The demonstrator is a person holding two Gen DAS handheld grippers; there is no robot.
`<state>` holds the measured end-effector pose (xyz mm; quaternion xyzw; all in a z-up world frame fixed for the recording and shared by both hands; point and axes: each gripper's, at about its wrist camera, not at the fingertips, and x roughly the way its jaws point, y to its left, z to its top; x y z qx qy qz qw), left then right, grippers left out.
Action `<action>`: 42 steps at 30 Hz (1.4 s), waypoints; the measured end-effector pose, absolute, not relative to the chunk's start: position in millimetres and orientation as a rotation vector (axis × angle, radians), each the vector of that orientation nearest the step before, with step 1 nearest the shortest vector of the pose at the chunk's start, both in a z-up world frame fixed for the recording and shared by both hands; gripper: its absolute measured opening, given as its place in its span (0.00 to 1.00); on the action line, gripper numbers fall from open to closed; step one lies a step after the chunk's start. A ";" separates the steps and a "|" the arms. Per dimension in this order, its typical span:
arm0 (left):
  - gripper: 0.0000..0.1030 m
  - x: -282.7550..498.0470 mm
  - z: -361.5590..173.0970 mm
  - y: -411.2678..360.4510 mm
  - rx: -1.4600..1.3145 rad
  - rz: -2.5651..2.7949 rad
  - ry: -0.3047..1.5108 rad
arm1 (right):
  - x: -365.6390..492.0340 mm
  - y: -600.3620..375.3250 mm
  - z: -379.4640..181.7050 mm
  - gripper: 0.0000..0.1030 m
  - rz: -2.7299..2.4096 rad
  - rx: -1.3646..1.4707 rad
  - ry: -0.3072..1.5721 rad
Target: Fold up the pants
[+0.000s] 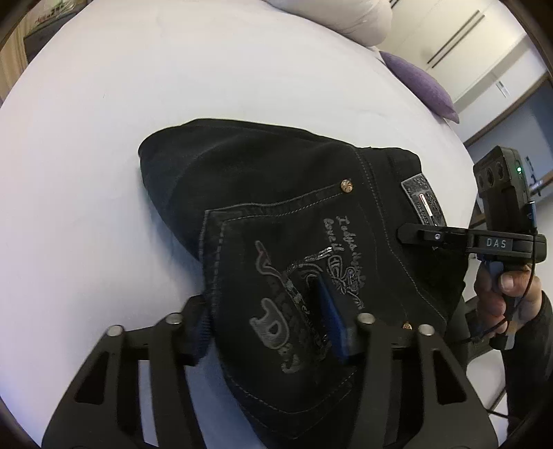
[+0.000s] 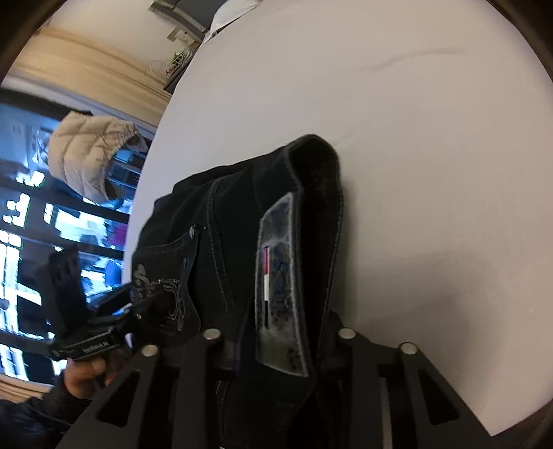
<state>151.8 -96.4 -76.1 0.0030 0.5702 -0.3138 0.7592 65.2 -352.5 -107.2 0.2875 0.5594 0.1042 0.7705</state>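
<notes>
Black pants (image 1: 276,221) in a folded bundle on the white bed (image 1: 138,103), both grippers on the near edge.

L gripper (image 1: 273,331): fingers clamped on the embroidered back pocket (image 1: 293,276), blue pad on top of the fabric. R gripper (image 2: 280,349): fingers closed on the waistband w/ the leather patch (image 2: 280,286). Pants bunch lies mid-bed, far end rounded. Purple cushion (image 1: 421,86) & white pillow (image 1: 345,17) at far right. Beige puffer jacket (image 2: 90,155) hangs left, off the bed.
</notes>
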 end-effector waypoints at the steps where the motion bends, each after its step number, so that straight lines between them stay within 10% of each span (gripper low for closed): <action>1: 0.36 151.0 -74.9 -97.3 0.014 -0.690 1.234 | 65.0 -350.3 -105.6 0.26 0.220 0.609 1.211; 10: 0.19 152.8 -66.1 -90.7 -0.054 -0.729 1.202 | 60.3 -325.5 -75.0 0.21 0.188 0.471 1.172; 33: 0.18 333.2 -38.9 31.1 -0.003 -0.529 1.130 | 236.0 -221.4 -70.0 0.20 0.316 0.591 1.114; 42: 0.43 362.7 -86.3 49.0 -0.087 -0.531 1.176 | 231.4 -256.6 -147.8 0.31 0.333 0.926 1.126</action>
